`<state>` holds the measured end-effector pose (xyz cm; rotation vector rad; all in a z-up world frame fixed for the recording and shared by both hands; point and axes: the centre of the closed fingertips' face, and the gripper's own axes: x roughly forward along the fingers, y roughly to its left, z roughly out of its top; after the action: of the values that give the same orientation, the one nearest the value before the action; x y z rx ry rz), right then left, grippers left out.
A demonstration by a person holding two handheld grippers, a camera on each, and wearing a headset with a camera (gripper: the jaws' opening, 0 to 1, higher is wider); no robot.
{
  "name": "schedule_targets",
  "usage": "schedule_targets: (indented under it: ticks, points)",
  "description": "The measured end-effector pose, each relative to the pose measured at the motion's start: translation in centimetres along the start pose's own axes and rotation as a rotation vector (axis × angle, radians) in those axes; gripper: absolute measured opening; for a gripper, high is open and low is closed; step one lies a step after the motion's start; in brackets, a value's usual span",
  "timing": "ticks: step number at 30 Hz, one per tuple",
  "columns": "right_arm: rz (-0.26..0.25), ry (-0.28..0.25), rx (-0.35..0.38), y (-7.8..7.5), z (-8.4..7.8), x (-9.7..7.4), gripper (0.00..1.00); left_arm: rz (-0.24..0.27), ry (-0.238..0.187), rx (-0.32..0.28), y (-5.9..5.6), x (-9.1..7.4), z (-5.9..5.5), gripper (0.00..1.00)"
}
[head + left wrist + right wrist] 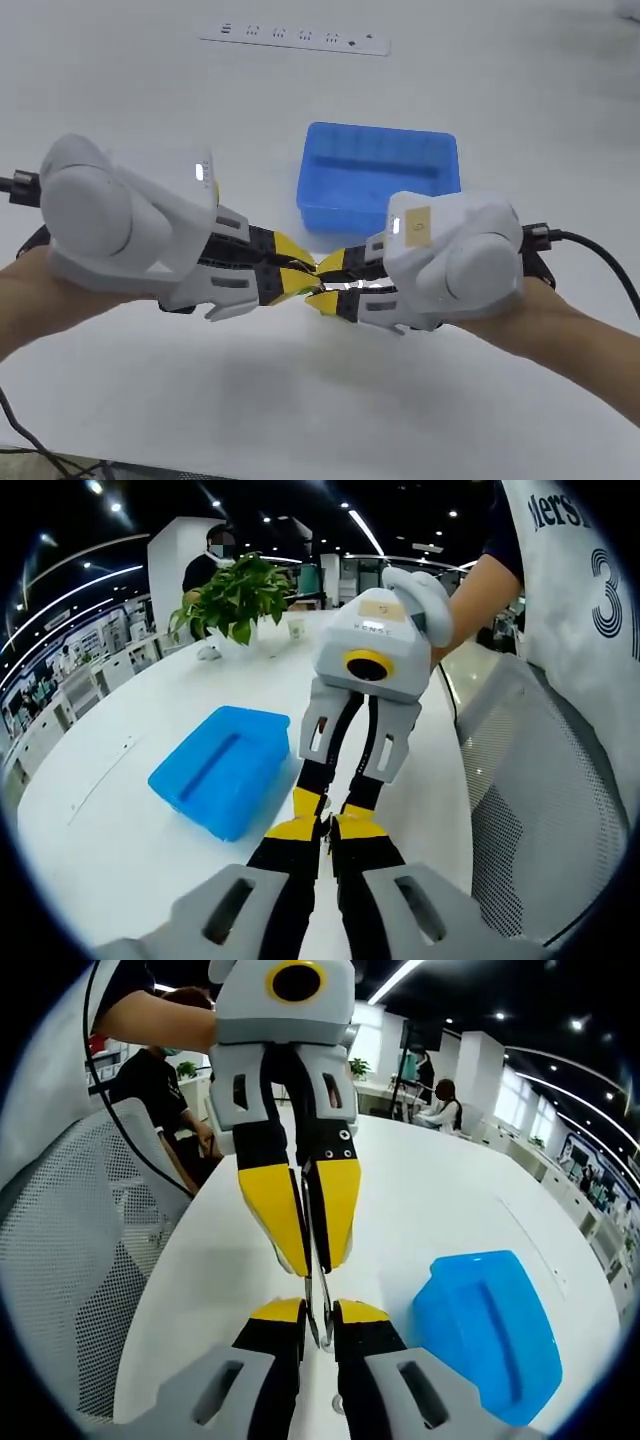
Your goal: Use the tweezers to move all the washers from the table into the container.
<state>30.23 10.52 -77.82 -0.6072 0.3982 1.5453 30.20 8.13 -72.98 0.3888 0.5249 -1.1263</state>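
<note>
Both the left hand-held gripper (315,1265) and the right hand-held gripper (320,1312) clamp thin silver tweezers (316,1290), tip to tip, near a blue container (380,175) on the table (300,400).

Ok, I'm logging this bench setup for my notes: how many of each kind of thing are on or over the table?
Grippers: 2, the left gripper and the right gripper
Tweezers: 1, held between both grippers' jaws
Blue container: 1
Power strip: 1
Potted plant: 1
Total: 6
</note>
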Motion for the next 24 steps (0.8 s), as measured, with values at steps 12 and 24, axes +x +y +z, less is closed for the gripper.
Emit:
schedule_targets:
  ticks: [12, 24]
  points:
    - [0.002, 0.001, 0.009, -0.07, -0.13, 0.19, 0.12, 0.004, -0.010, -0.010, 0.14, 0.11, 0.05, 0.08]
    - [-0.001, 0.009, 0.023, -0.15, -0.47, 0.01, 0.12, -0.016, -0.013, -0.018, 0.18, 0.29, 0.29, 0.08]
